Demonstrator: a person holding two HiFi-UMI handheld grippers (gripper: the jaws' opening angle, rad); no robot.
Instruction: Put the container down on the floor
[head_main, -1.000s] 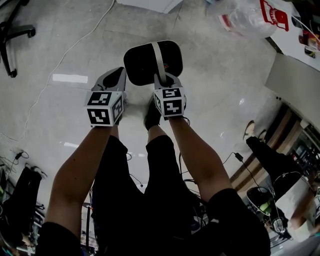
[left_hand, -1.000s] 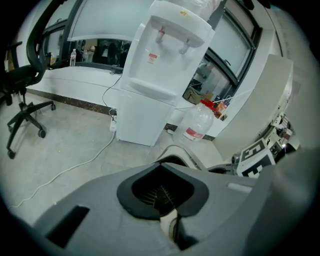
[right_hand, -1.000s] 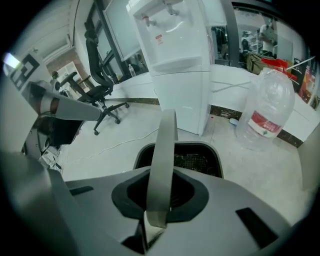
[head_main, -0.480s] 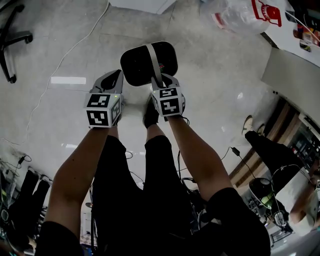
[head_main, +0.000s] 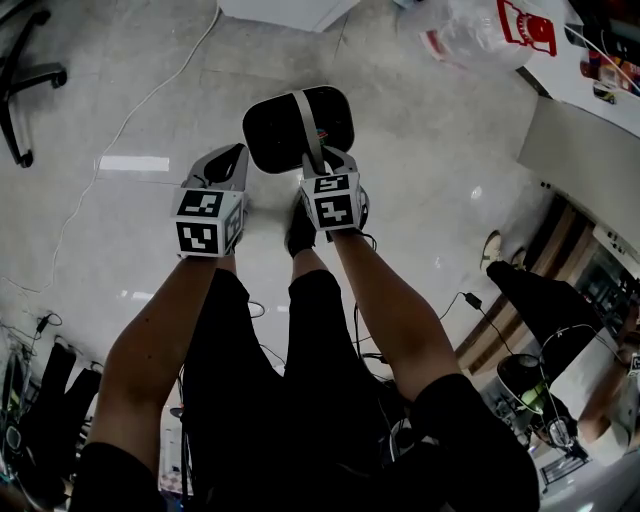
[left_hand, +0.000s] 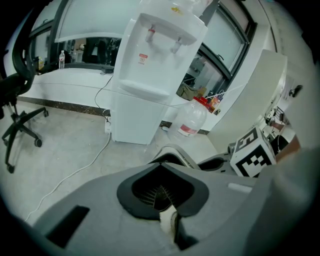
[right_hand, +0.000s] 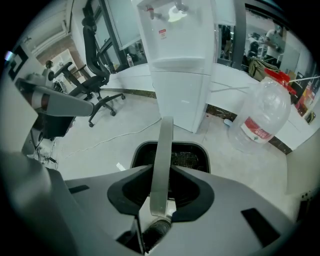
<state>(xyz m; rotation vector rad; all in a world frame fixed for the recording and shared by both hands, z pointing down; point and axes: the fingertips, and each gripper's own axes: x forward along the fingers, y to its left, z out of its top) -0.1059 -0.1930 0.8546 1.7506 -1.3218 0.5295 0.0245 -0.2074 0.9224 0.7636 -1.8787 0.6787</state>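
Note:
The container (head_main: 285, 135) is a black bin with a grey strap handle (head_main: 306, 115), low over the pale floor in front of the person's feet. My right gripper (head_main: 322, 158) is at the near end of the handle. In the right gripper view the handle (right_hand: 162, 165) runs between the jaws, which are opening, with a dark gap beside the strap; the bin (right_hand: 187, 159) hangs just beyond. My left gripper (head_main: 226, 165) is to the left of the bin, apart from it, jaws together and empty. In the left gripper view the bin's rim (left_hand: 172, 155) shows past the jaws.
A white water dispenser (right_hand: 182, 60) stands ahead, with a large clear water bottle (right_hand: 262, 120) lying on the floor to its right. An office chair (head_main: 25, 70) is at the far left and a white cable (head_main: 130, 110) trails across the floor. The person's legs fill the near view.
The bin and both grippers have stayed almost in place; the bin looks slightly smaller and lower. The left gripper has not changed.

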